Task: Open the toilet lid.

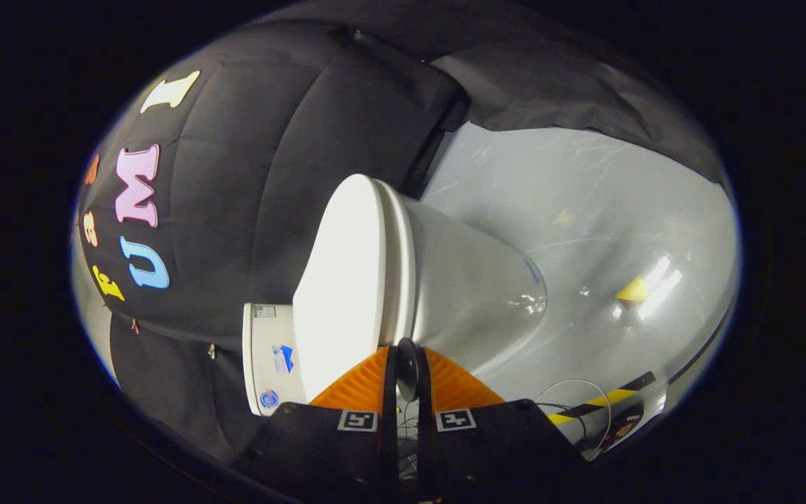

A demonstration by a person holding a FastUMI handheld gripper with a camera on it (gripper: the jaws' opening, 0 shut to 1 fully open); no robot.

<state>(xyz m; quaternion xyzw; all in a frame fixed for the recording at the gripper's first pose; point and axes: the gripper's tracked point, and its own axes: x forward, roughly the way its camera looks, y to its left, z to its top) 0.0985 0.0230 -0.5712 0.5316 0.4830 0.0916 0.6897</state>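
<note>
Just ahead of the fingertips, at the front rim of the toilet (473,287): gripper (406,357) rolled on its side, fingers pressed nearly together with only a thin slit between them, nothing pinched. Lid (343,280) down flat on the seat (401,266), front edge touching or almost touching the fingertips; contact too close to call. Likely stiff moulded plastic, light, smooth and slippery, hinged at the far end by the tank (270,360). Best taken at the front lip, farthest from the hinge, a fingertip hooked under the overhang rather than squeezed. Beyond the bowl, pale glossy floor (585,182) with a yellow scrap (632,290), striped tape (602,399) and a thin wire (571,383) nearby. Nothing between fingers and lid.
</note>
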